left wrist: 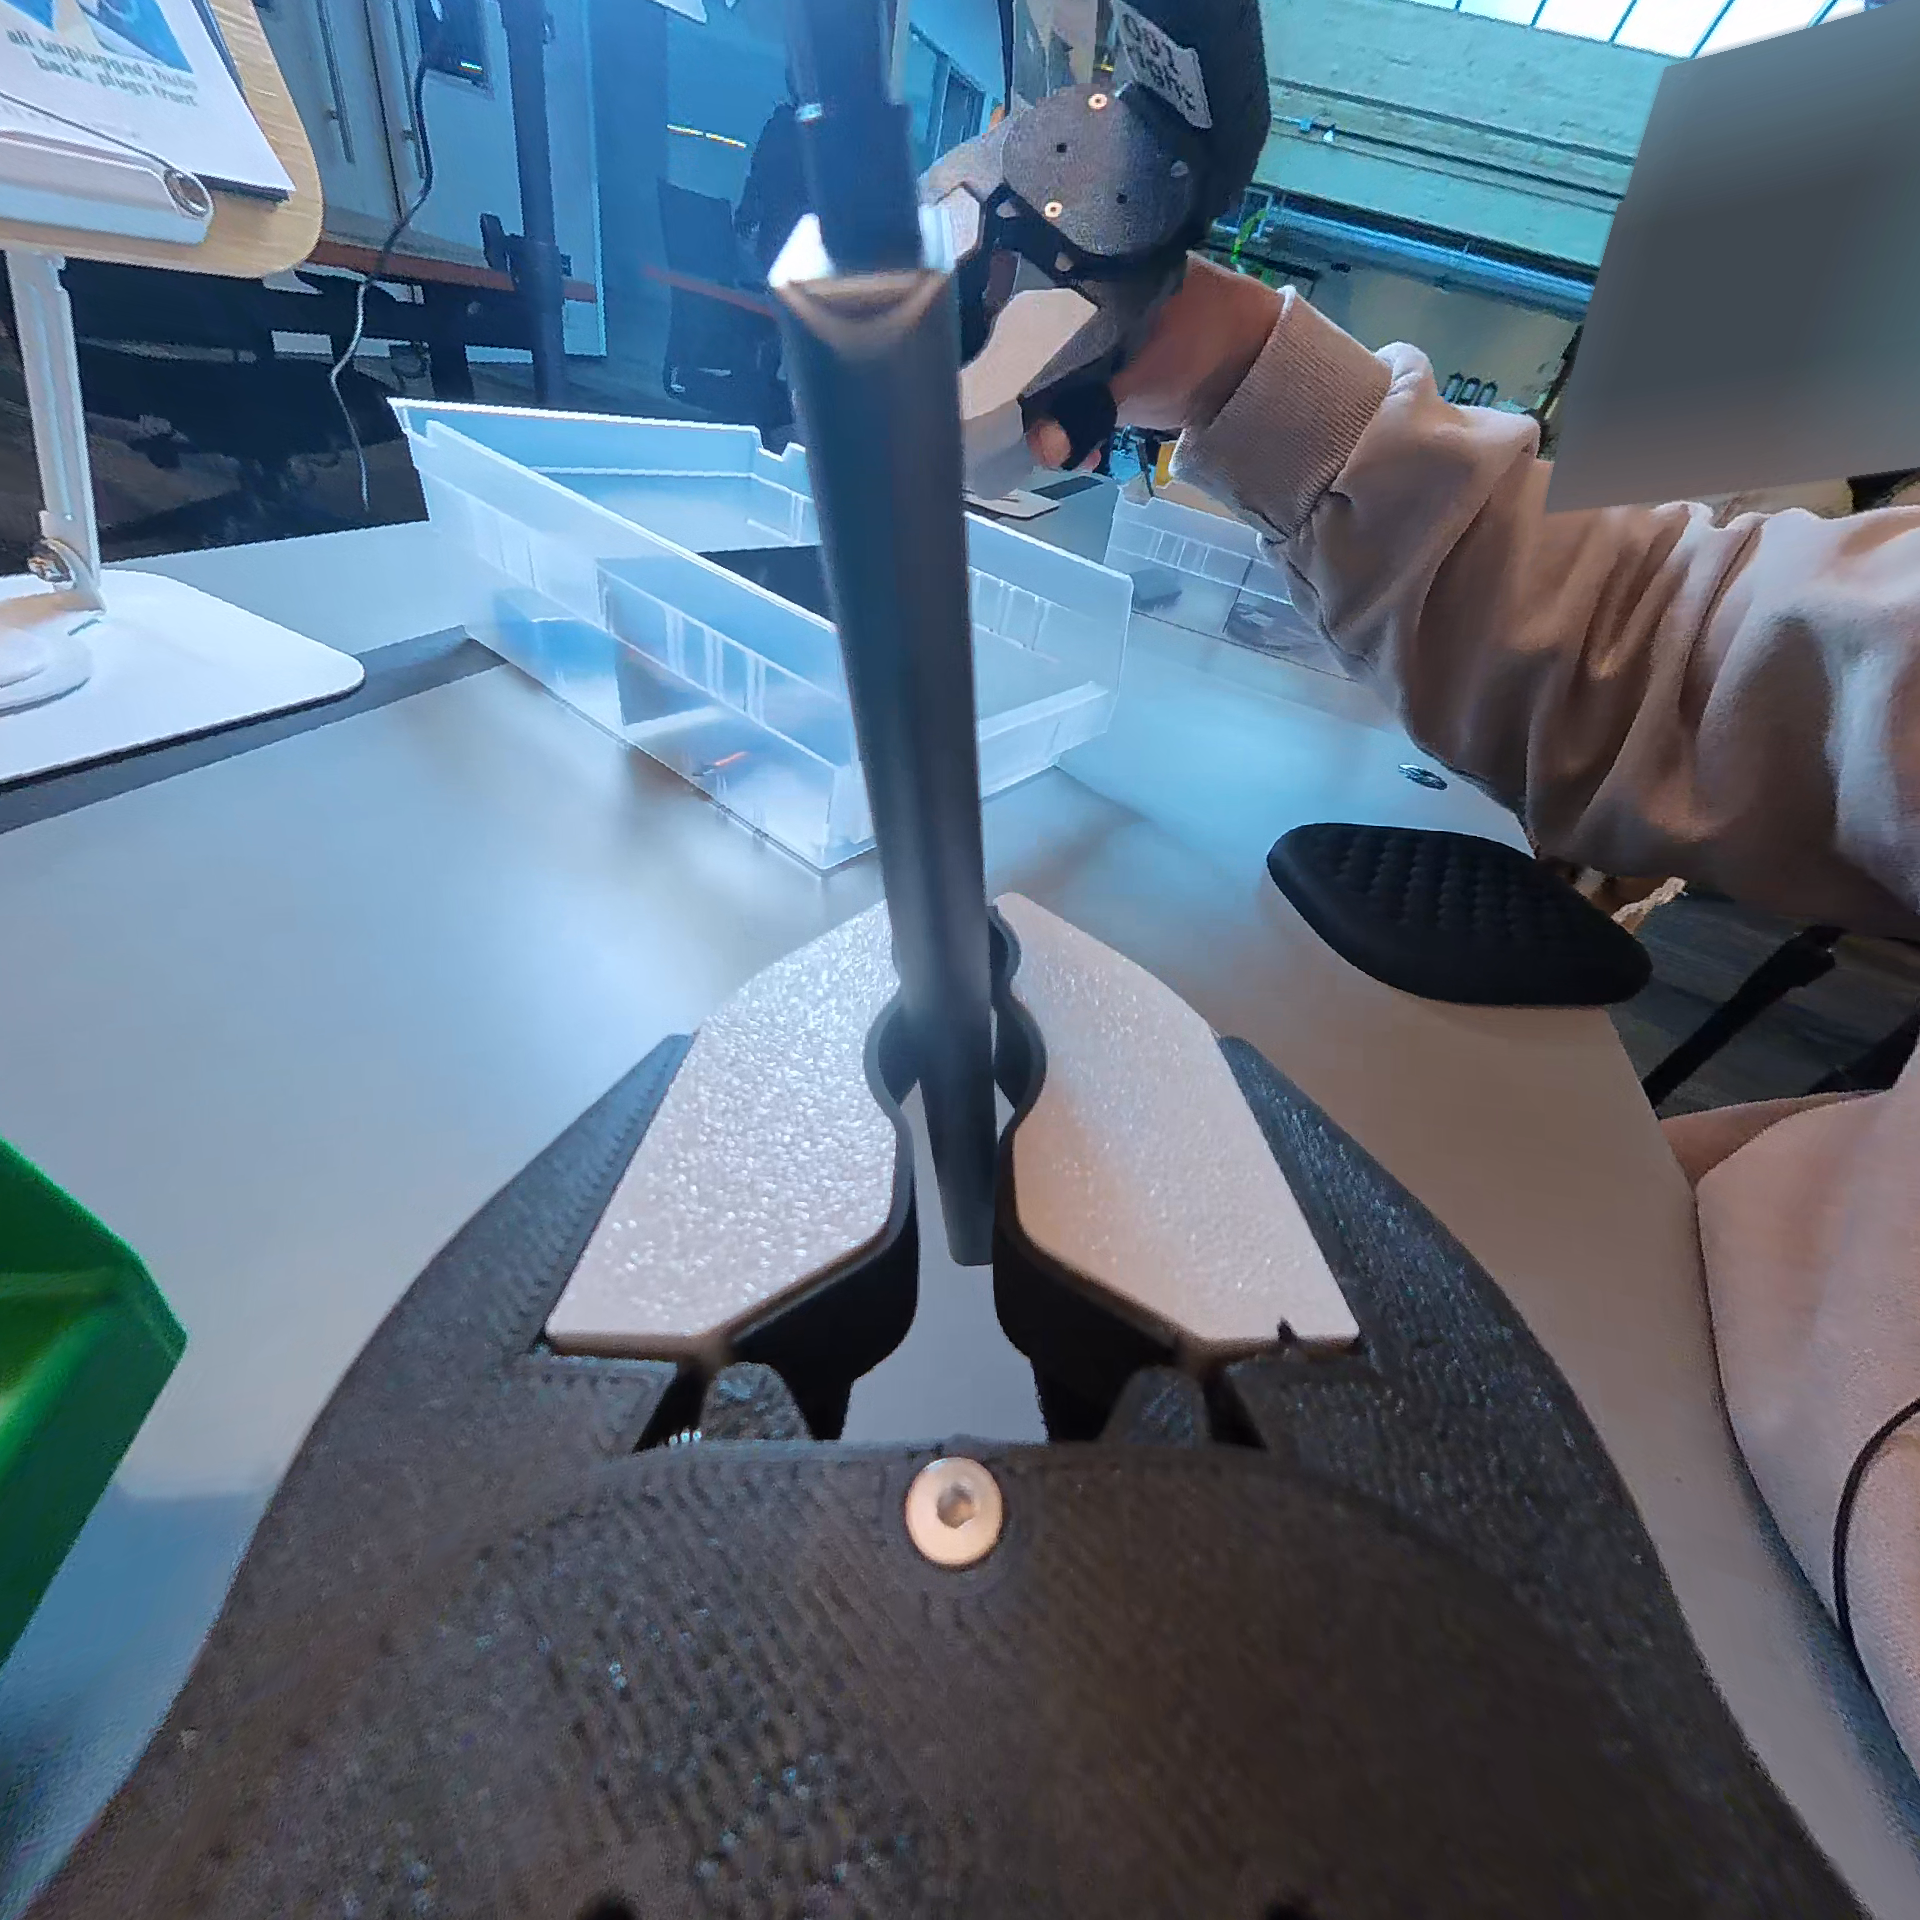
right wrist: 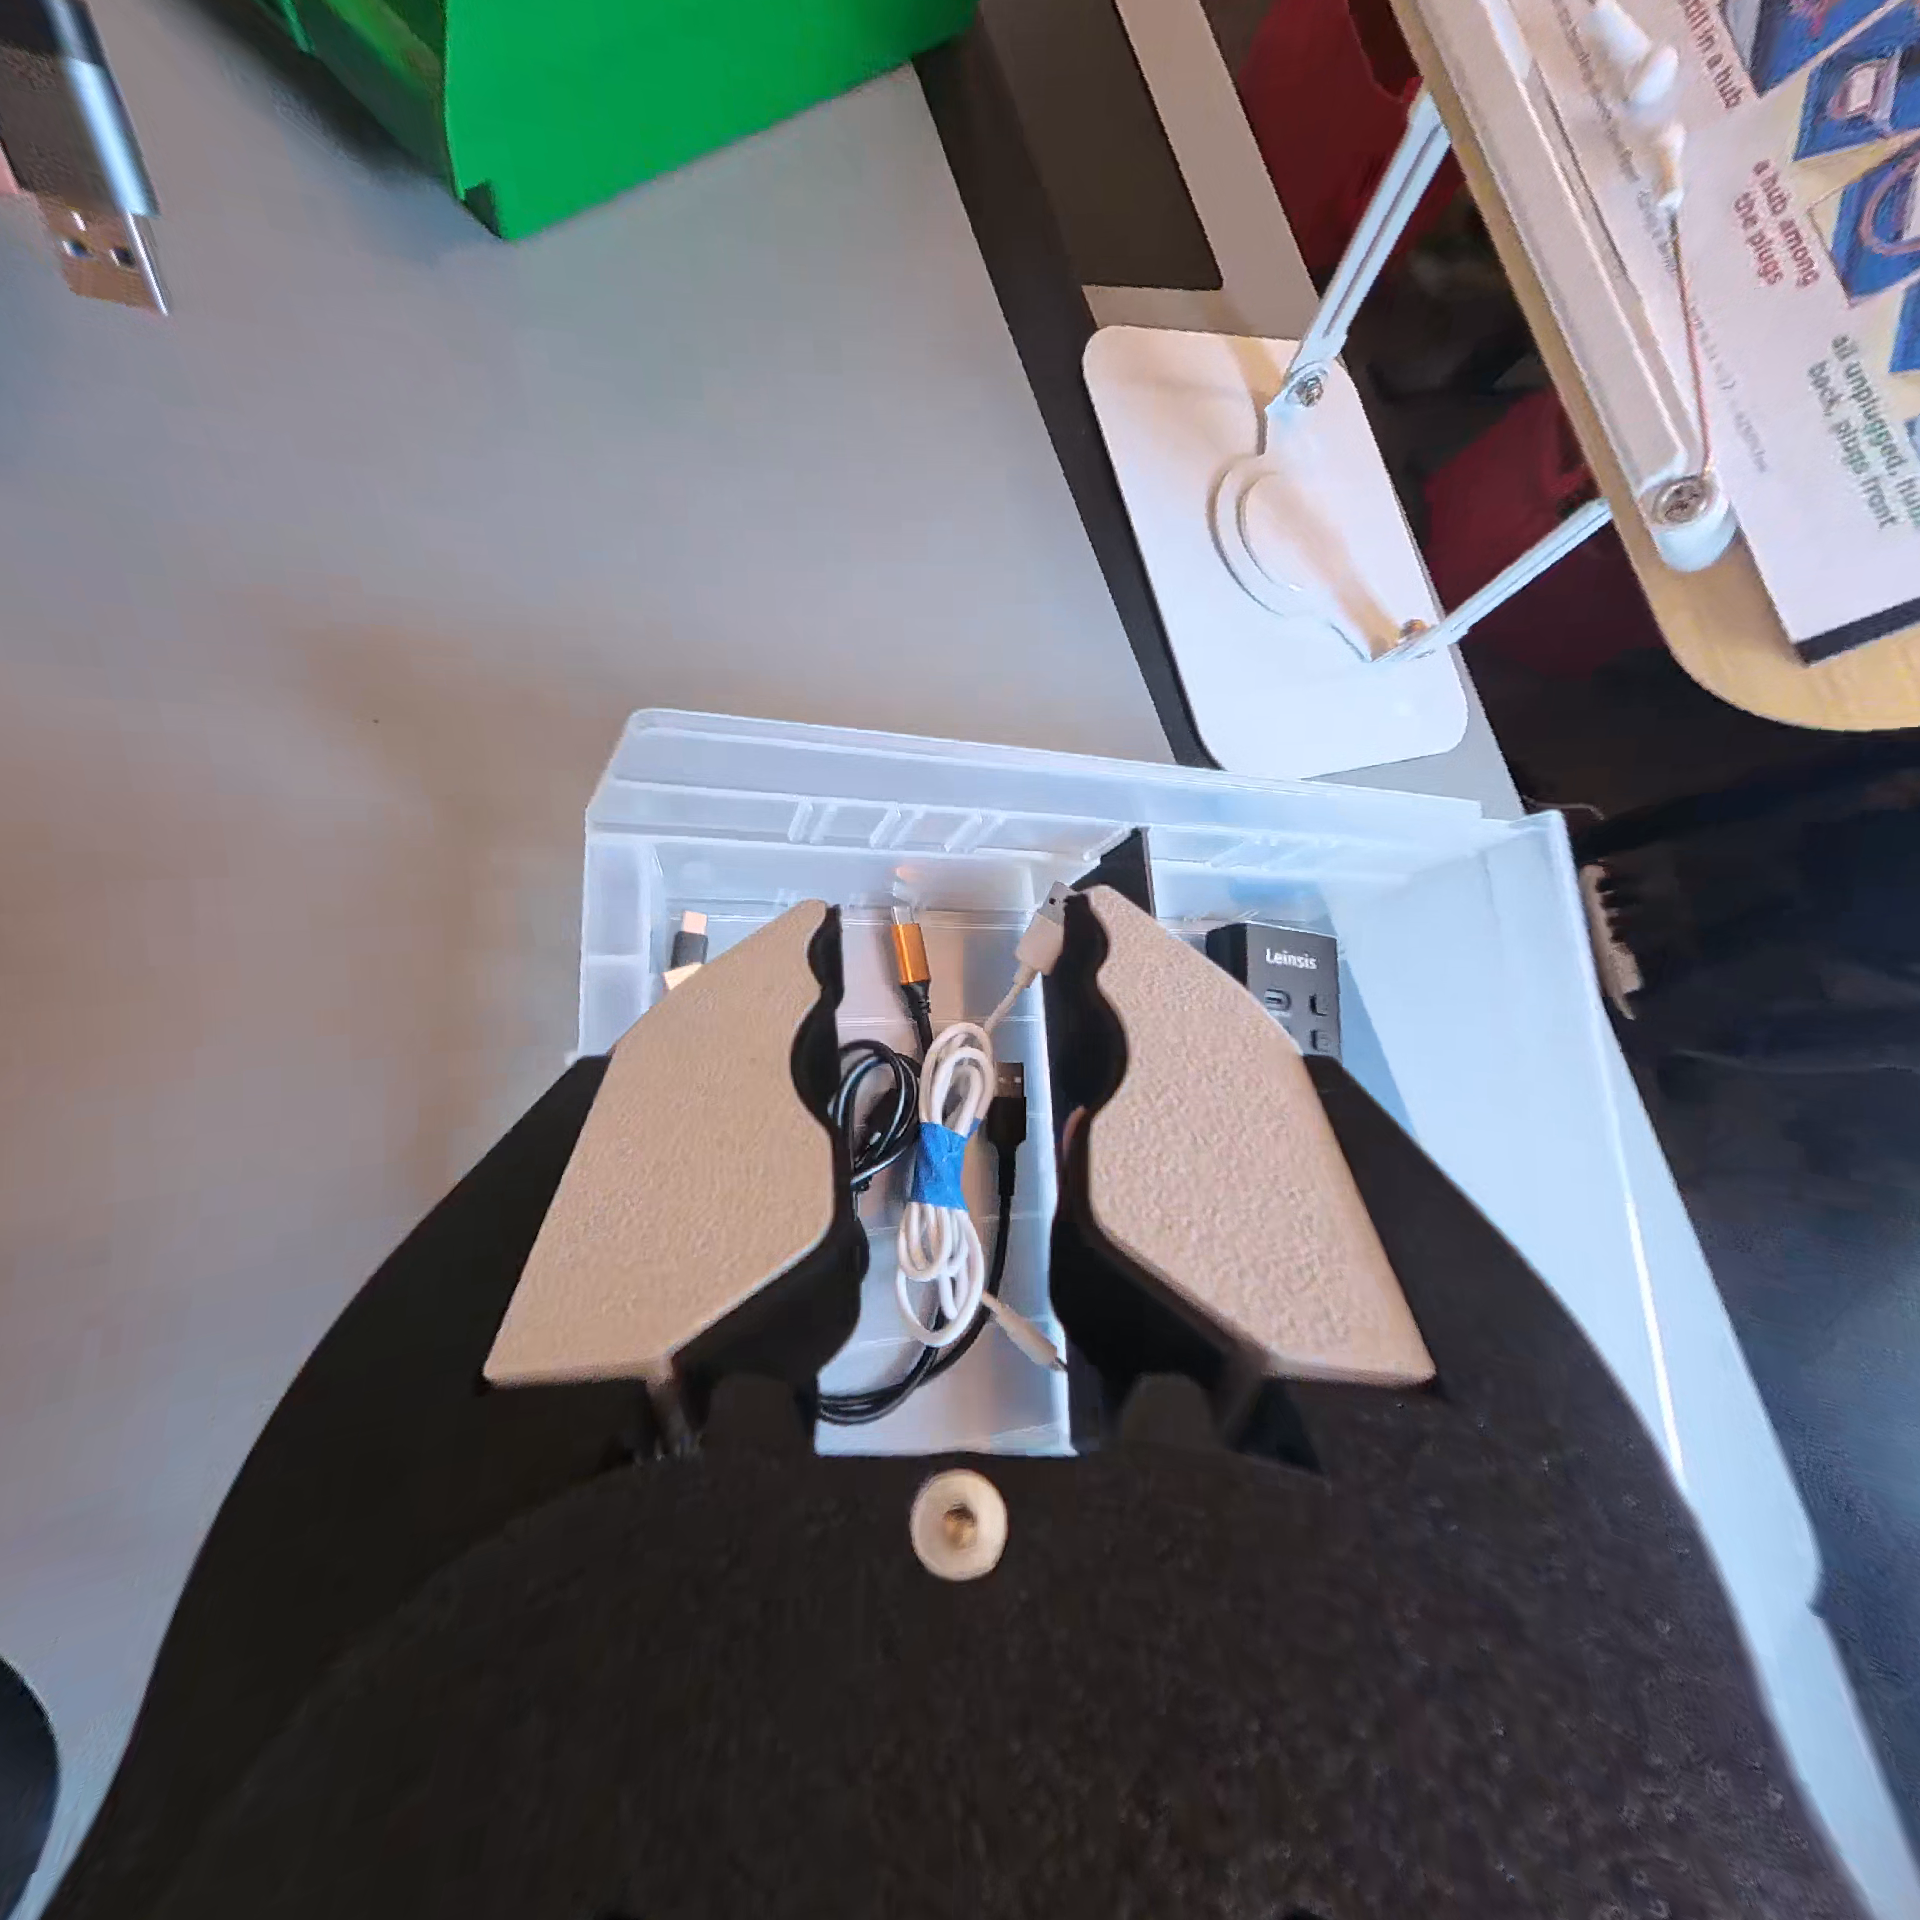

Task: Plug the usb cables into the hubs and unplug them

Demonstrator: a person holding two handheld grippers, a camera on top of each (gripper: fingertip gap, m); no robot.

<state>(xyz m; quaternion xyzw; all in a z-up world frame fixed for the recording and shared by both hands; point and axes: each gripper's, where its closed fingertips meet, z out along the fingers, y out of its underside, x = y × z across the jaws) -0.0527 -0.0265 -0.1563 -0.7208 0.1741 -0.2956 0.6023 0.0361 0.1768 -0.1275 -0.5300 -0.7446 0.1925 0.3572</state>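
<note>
My left gripper [left wrist: 951, 935] is shut on a slim grey USB hub [left wrist: 904, 644] and holds it upright above the table, with a dark cable running up from its top end. My right gripper [right wrist: 956, 914] is open and empty, hovering over a clear plastic tray [right wrist: 831, 769]. Between its fingers lie a white coiled cable bound with blue tape [right wrist: 940, 1174] and a black cable with an orange plug [right wrist: 909, 951]. A black hub [right wrist: 1283, 982] sits in the tray's right compartment. A silver USB plug [right wrist: 104, 229] hangs at the top left. The right gripper [left wrist: 1049, 239] also shows far off in the left wrist view.
A green bin [right wrist: 644, 104] stands at the table's far side and shows in the left wrist view [left wrist: 62, 1403]. A white stand [right wrist: 1278, 540] carries an instruction sheet. The tray [left wrist: 1049, 665] lies behind the hub. A black chair armrest [left wrist: 1455, 914] and a person's sleeve [left wrist: 1558, 644] are at the right. The left gripper's tips are roughly 25 centimeters from the right gripper's.
</note>
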